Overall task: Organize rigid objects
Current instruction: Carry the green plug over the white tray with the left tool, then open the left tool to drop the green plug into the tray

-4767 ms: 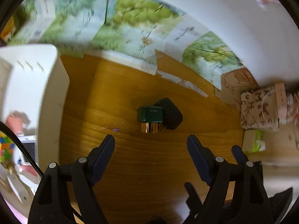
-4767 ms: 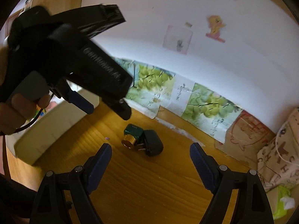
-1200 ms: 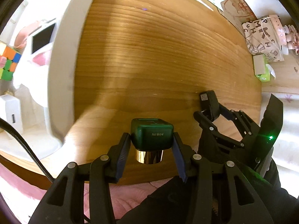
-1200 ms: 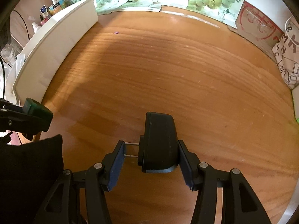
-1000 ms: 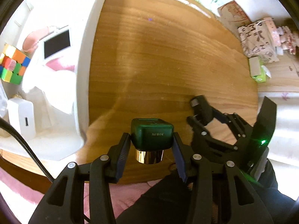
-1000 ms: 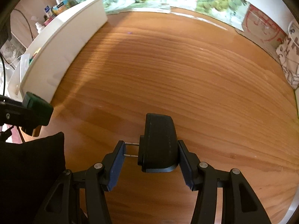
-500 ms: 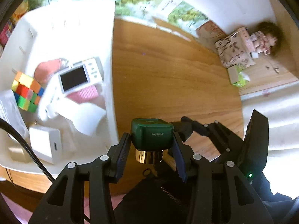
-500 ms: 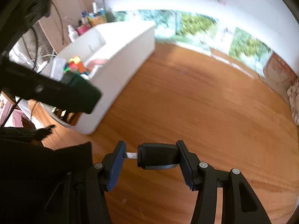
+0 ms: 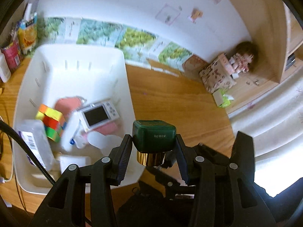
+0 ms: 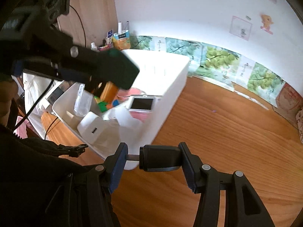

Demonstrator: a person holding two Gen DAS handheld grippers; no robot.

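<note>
My left gripper (image 9: 153,147) is shut on a green bottle with a gold cap (image 9: 153,136) and holds it in the air over the right rim of the white bin (image 9: 130,102). It also shows in the right wrist view (image 10: 121,71), above the bin (image 10: 176,87). My right gripper (image 10: 153,158) is shut on a black plug adapter (image 10: 160,158), prongs pointing left, held above the wooden table (image 10: 227,141) just off the bin's near corner.
The bin holds a colour cube (image 9: 50,119), a white device with a screen (image 9: 98,113), a white charger (image 10: 93,127) and pink items. Cans and a juice carton (image 9: 28,36) stand at the back left. A patterned bag (image 9: 216,76) and a doll (image 9: 244,58) sit at the back right.
Both grippers have lifted and swung left toward the white bin with their objects held. The bin now fills the left of both views.
</note>
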